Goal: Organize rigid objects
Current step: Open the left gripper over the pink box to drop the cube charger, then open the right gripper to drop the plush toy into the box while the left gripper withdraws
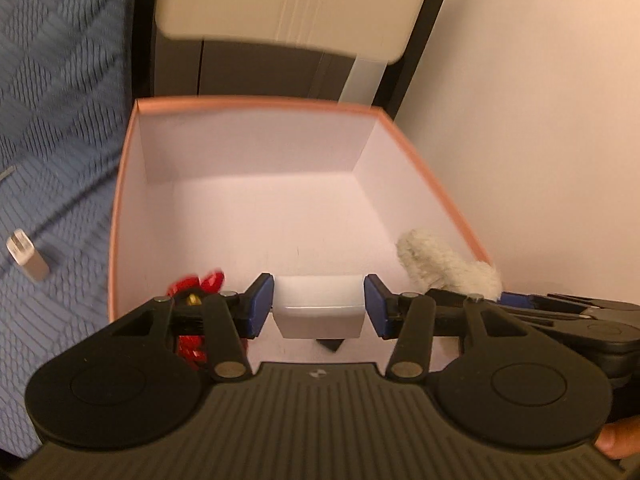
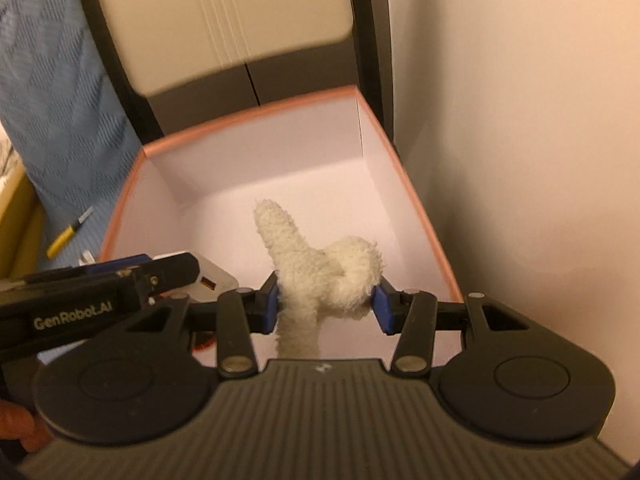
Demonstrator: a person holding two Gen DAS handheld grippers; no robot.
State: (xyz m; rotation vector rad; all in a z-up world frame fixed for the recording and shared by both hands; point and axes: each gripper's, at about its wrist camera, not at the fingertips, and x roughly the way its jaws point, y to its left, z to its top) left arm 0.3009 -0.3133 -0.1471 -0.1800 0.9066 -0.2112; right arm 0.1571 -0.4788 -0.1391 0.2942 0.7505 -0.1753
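So both grippers are over the box right now. My left gripper point(image 1: 319, 306) has its blue pads clamped on a small white block point(image 1: 320, 312), held dead centre just above the near edge of the pink-rimmed box point(image 1: 120, 200). Something red and shiny point(image 1: 200, 284) sits at about 8 o'clock from the block, half hidden behind the finger. My right gripper point(image 2: 326, 300) is squeezed onto a fuzzy cream plush thing point(image 2: 316, 264), one end sticking up toward 11 o'clock over the box floor. Further out, at 9 o'clock on the blue patterned cloth point(image 1: 60, 120), there's a little silver adapter point(image 1: 26, 254). Right wrist view also catches a yellow pen point(image 2: 68, 234) out at 10 o'clock.
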